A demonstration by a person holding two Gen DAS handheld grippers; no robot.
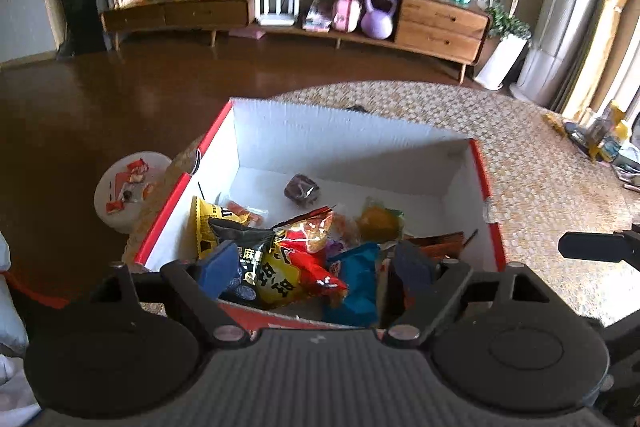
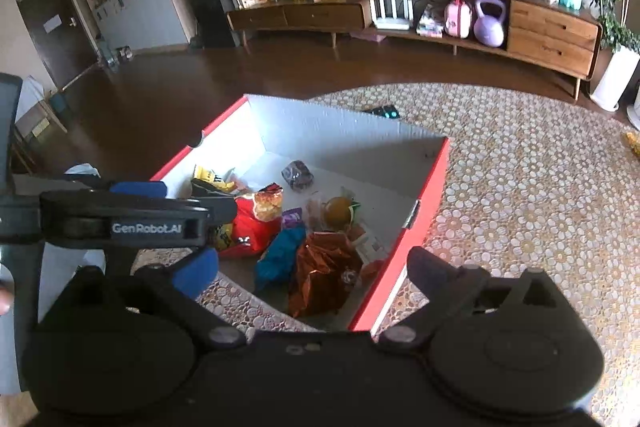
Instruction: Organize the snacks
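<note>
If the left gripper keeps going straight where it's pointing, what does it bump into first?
Probably the snack pile in the box: the left gripper, jaws open and empty, aims at the red-and-yellow snack bag. Depth is hard to judge.

Red box (image 1: 486,187), white inside, stood open-topped on patterned mat. Snacks lay loose on its floor, crowded toward near end. Red-and-yellow crisp bag (image 1: 304,259) sprawled on top, black packet (image 1: 244,247) and yellow packet (image 1: 204,223) beside it at left wall. Blue packet (image 1: 356,283) lay crumpled right of crisp bag; copper foil bag (image 2: 324,275) just beside that. Orange-coloured packet (image 1: 378,221) sat behind. Small dark wrapped piece (image 1: 302,190) lay alone, farther back.
</note>
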